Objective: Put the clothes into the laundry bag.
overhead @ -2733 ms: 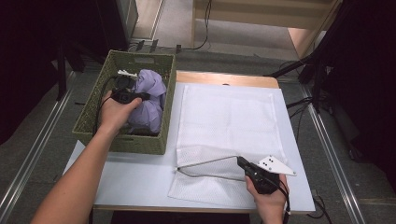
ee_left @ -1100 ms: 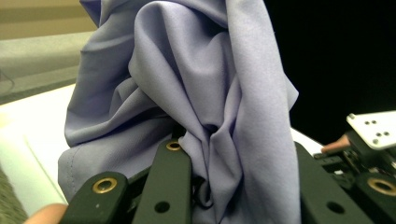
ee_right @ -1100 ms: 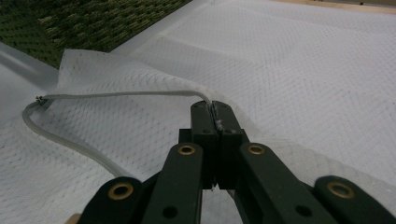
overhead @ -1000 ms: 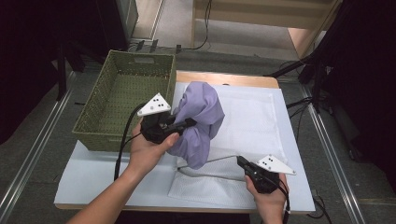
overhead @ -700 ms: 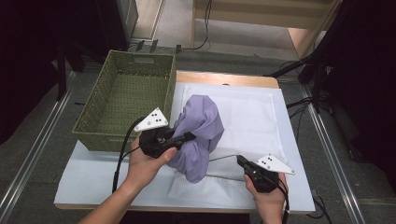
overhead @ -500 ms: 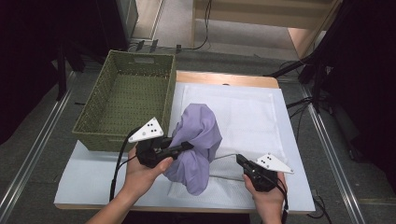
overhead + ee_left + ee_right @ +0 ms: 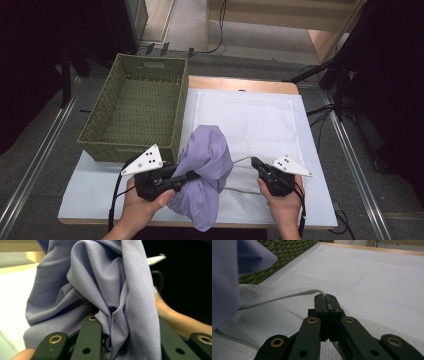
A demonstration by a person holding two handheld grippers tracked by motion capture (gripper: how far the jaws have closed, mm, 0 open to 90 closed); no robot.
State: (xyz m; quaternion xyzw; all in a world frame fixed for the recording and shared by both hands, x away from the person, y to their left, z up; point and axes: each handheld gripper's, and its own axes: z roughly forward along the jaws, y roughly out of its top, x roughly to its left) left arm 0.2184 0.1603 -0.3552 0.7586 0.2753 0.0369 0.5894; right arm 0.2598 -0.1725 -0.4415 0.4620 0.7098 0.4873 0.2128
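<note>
One white mesh laundry bag (image 7: 250, 120) lay flat beside the empty green wicker basket (image 7: 135, 112). Over the bag's near open edge hung the lilac cloth garment (image 7: 205, 175), clamped in the left gripper (image 7: 192, 176). Right gripper (image 7: 256, 163) pinched the bag's rim shut-jawed, lifting it. Insertion remained undone.

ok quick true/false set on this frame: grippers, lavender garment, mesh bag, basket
1. The left gripper is clamped on the lavender garment. True.
2. The garment lies in the green basket. False: it hangs over the white mesh bag, outside the basket.
3. The right gripper pinches the bag's edge, lifting it. True.
4. The right gripper's jaws stand wide open. False: they are shut on the edge.
5. The basket holds folded towels. False: nothing shows inside it.
</note>
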